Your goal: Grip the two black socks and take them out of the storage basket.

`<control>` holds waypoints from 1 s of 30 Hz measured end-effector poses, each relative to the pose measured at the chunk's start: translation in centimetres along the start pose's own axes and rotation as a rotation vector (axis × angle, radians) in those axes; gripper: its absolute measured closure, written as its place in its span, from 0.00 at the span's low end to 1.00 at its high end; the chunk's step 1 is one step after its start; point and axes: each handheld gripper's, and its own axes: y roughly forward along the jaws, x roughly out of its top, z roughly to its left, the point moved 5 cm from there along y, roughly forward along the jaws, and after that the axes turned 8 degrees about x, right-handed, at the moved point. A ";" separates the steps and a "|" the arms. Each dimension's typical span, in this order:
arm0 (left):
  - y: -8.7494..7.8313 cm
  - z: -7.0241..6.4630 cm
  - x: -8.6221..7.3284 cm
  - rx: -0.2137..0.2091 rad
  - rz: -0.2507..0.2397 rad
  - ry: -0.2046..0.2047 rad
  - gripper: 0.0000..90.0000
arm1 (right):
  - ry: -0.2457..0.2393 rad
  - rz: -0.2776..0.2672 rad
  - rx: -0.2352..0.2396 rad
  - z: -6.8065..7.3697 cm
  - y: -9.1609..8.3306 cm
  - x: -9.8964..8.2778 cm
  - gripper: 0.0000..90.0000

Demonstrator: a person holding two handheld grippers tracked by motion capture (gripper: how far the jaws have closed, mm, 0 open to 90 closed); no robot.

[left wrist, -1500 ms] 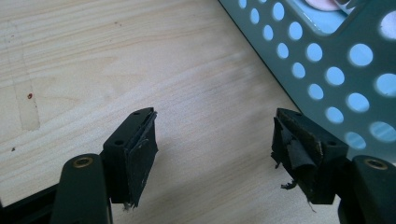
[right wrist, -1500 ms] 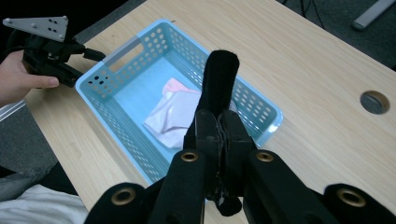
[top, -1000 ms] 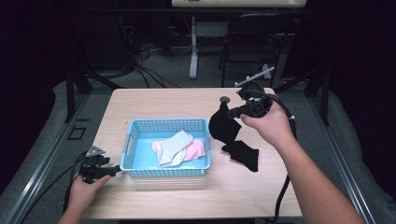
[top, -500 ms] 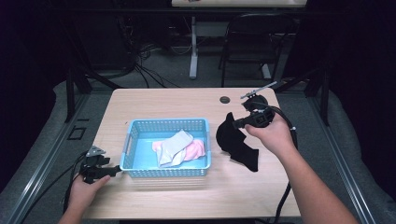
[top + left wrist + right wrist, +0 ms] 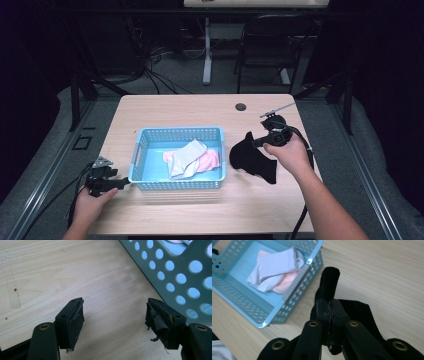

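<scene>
right of the basket (image 5: 177,182), right gripper (image 5: 329,307) pinches black sock (image 5: 252,159); left gripper (image 5: 115,315) spread beside its left wall.

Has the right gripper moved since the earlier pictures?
Yes. The right gripper, shut on the black sock, came down from near the table's round hole toward the person's edge.

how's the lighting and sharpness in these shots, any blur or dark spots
High view: the table is evenly lit, the room behind falls into near black, and the whole frame is soft. Left gripper view: the wood grain is sharp, the blue basket slightly soft. Right gripper view: bright, but the black cloth in the right tool loses detail.
</scene>
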 end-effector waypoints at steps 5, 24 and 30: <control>0.0 0.0 0.0 0.000 0.003 -0.001 0.34 | 0.048 -0.003 -0.015 -1.8 0.4 -1.0 0.98; 0.2 -0.1 -0.1 0.001 0.009 -0.002 0.34 | 0.186 -0.006 -0.102 -7.5 1.6 -5.1 0.98; 0.2 -0.1 -0.1 0.001 0.011 -0.004 0.34 | 0.197 0.004 -0.112 -8.2 2.2 -5.9 0.92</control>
